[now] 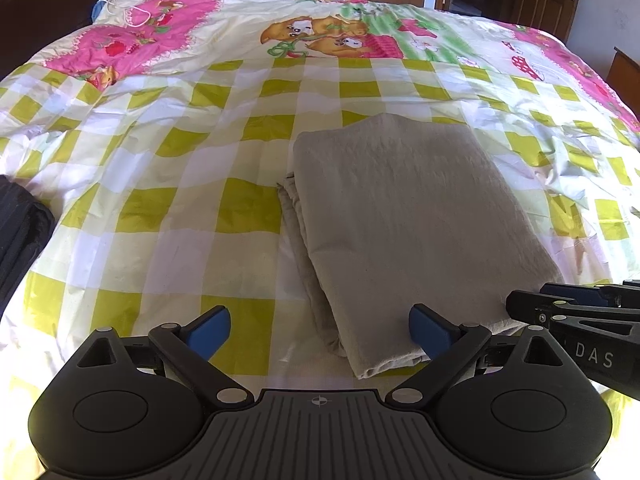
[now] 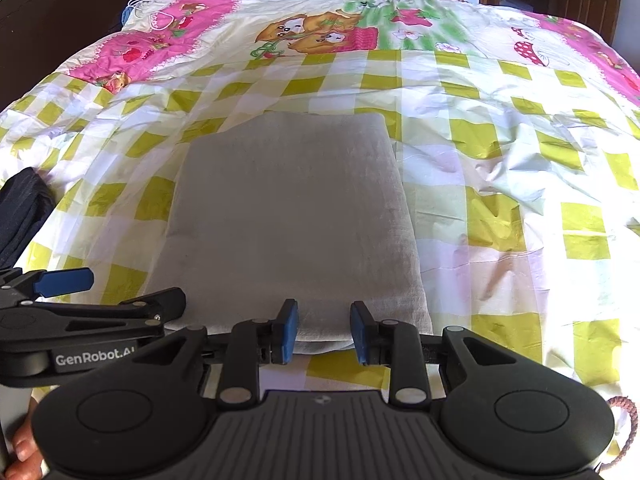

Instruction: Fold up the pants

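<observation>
The beige pants (image 1: pixel 400 220) lie folded into a flat rectangle on the checked bed cover (image 1: pixel 160 200). My left gripper (image 1: pixel 320 332) is open wide above the pants' near left corner, and its blue pads do not touch the cloth. In the right wrist view the pants (image 2: pixel 288 216) fill the middle. My right gripper (image 2: pixel 324 332) hovers at their near edge, with its pads a narrow gap apart and the flat cloth edge showing between them, not pinched. The left gripper (image 2: pixel 120 290) shows at the left of that view. The right gripper (image 1: pixel 560 308) shows at the right edge of the left wrist view.
A dark folded garment (image 1: pixel 20 232) lies at the bed's left edge. A white cable (image 1: pixel 128 12) rests near the dark headboard. Wooden cupboards and a door stand behind the bed. A person's hand (image 2: pixel 24 452) holds the gripper at the lower left.
</observation>
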